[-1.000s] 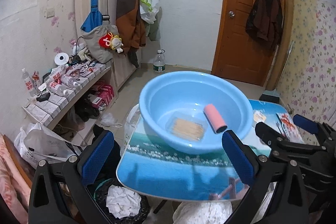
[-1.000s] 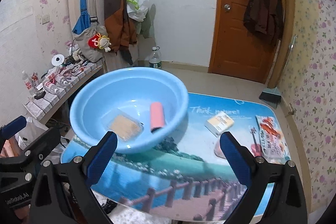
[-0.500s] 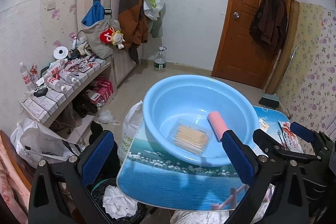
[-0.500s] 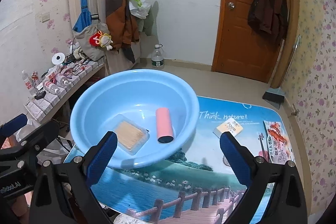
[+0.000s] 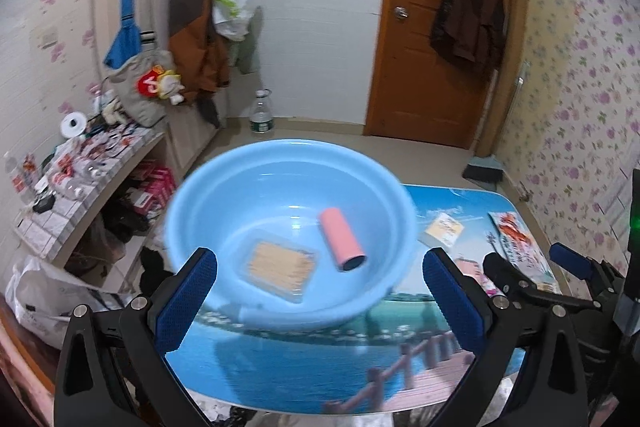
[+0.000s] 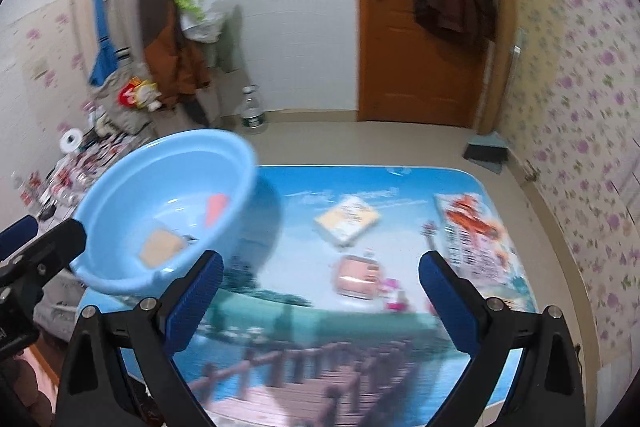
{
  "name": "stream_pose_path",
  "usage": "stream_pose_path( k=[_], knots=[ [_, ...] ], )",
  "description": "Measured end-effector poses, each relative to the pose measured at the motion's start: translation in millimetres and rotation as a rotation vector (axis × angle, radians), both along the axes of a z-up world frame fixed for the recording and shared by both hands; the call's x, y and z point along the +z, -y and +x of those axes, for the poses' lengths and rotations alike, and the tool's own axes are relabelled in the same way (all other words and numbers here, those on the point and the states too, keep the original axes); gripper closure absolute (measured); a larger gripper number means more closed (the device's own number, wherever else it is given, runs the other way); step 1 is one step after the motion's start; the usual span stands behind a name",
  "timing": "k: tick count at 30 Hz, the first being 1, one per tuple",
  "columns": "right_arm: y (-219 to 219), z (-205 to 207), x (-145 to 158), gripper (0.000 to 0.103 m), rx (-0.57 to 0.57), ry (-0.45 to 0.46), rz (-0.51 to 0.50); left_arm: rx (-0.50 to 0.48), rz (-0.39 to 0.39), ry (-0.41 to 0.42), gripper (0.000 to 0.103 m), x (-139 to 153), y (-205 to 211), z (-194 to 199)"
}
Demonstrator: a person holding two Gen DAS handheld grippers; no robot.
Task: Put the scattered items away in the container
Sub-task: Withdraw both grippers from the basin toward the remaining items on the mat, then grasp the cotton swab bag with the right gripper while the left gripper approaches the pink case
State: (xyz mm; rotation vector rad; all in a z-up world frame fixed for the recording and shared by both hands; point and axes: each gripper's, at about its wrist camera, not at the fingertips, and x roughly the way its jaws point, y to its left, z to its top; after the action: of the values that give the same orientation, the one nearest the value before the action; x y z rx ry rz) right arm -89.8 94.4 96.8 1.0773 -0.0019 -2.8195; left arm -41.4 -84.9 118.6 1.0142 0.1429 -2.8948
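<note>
Blue basin [image 5: 224,187], two items inside

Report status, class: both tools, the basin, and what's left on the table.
Left tool open, empty; right tool open, empty. Blue basin holds pink roll and toothpick box. Yellow pack, pink pack, snack bag outside. Path unobstructed.

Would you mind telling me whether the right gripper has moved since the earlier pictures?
Yes. The right gripper has swung right: against the fixed table, the blue basin slid leftward in its view.
</note>
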Motion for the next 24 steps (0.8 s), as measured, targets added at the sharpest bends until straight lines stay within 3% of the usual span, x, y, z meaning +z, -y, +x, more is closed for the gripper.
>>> stream_pose_path(
  k=[13,24],
  knots=[
    [-120.2,-10.2,-27.3,0.004,-0.210,0.047,-0.029,-0.145,-0.010,0.037,0.000,-17.4,-92.6,-34.8],
    [-157.8,-2.4,-57.3,0.004,-0.264,0.075,-0.023,-0.204,-0.036,0.111,0.000,-54.9,-130.3,-57.1]
  ],
)
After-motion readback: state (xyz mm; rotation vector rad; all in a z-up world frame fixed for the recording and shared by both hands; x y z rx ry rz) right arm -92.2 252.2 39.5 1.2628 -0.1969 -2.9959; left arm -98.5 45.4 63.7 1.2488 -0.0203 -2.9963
